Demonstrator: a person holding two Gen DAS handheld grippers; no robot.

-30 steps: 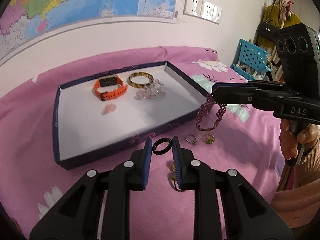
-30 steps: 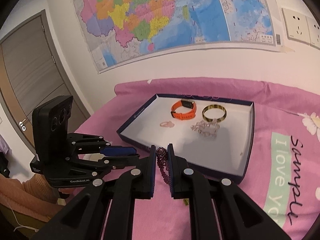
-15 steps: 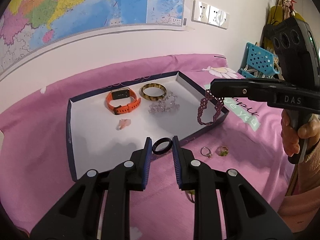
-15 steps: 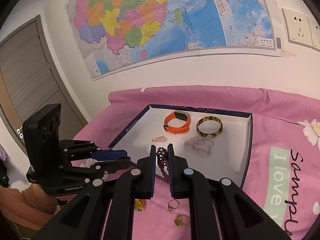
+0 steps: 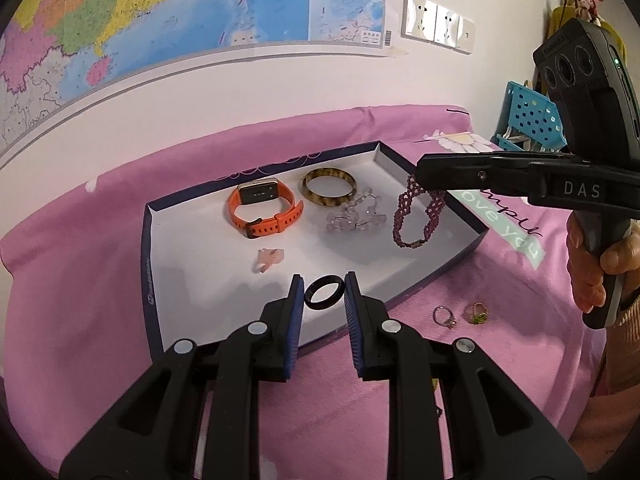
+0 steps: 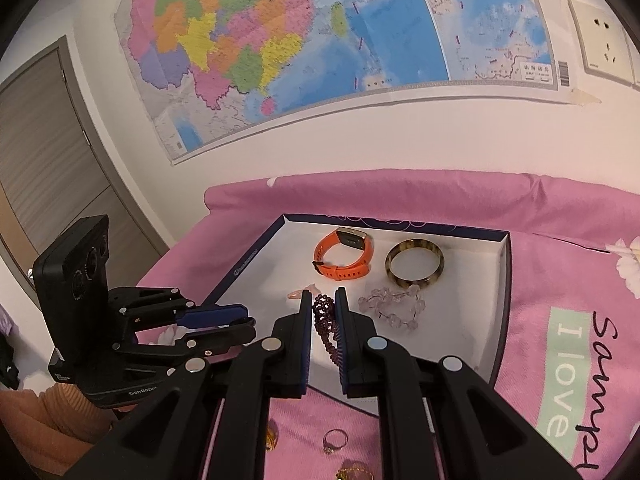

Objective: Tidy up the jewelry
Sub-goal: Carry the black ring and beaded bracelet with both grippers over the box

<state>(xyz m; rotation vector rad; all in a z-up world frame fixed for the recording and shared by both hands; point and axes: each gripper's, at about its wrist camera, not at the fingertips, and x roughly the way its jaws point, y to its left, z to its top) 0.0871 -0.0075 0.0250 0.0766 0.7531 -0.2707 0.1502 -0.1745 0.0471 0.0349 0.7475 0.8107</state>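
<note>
A shallow white tray with a dark blue rim [image 5: 149, 264] [image 6: 505, 280] lies on the pink cloth. It holds an orange watch [image 5: 264, 207] [image 6: 345, 254], a tortoiseshell bangle [image 5: 329, 185] [image 6: 415, 263], a clear bead bracelet [image 5: 354, 218] [image 6: 394, 308] and a small pink piece [image 5: 268, 259]. My left gripper [image 5: 323, 294] is shut on a black ring [image 5: 324, 293] over the tray's front edge. My right gripper [image 6: 323, 312] [image 5: 424, 178] is shut on a dark red bead bracelet [image 5: 416, 216] [image 6: 325, 322], which hangs above the tray's right side.
Two small rings [image 5: 444, 316] [image 5: 476, 313] lie on the pink cloth in front of the tray; the right wrist view shows them near its bottom edge [image 6: 334, 440]. A wall with a map is behind. A blue basket [image 5: 528, 120] stands at the far right.
Both grippers have moved forward toward the tray. The red bracelet went from outside the right rim to above the tray's inside. The black ring now sits over the tray's front edge.
</note>
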